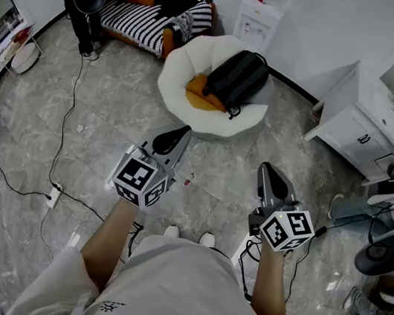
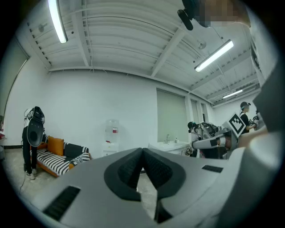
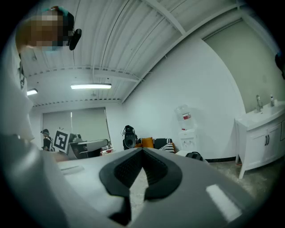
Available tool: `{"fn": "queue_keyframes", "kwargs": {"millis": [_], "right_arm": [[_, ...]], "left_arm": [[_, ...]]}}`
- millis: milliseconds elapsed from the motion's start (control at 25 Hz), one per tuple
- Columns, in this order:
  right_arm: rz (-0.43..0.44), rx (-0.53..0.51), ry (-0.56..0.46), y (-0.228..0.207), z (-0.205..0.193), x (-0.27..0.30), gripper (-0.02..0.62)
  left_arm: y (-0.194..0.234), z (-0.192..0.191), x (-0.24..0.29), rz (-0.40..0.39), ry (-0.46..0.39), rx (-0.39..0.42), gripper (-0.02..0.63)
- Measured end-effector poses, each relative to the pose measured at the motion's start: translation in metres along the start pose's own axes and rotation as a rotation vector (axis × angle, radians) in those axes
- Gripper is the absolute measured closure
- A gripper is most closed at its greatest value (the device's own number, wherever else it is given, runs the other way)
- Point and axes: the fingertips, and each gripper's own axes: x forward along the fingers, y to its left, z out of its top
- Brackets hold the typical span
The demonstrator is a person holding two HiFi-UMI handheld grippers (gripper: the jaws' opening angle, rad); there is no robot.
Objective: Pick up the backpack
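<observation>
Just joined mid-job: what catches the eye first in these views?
A black backpack lies on a round white chair, partly over an orange cushion, ahead of the person. The left gripper and right gripper point level, jaws shut and empty, short of the chair.

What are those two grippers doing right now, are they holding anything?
Left gripper: closed, holding nothing.
Right gripper: closed, holding nothing.
</observation>
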Motion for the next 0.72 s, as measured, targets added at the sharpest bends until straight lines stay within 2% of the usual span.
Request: {"fn": "queue_keyframes", "kwargs": {"millis": [160, 720], "right_arm": [[-0.005, 0.017, -0.011, 0.005, -0.001, 0.005, 0.594], [-0.012, 0.029, -0.019, 0.038, -0.004, 0.017, 0.592]], "left_arm": [[0.007, 0.001, -0.003, -0.007, -0.012, -0.020, 0.620], [0.019, 0.002, -0.025, -0.053, -0.007, -0.014, 0.621]]}}
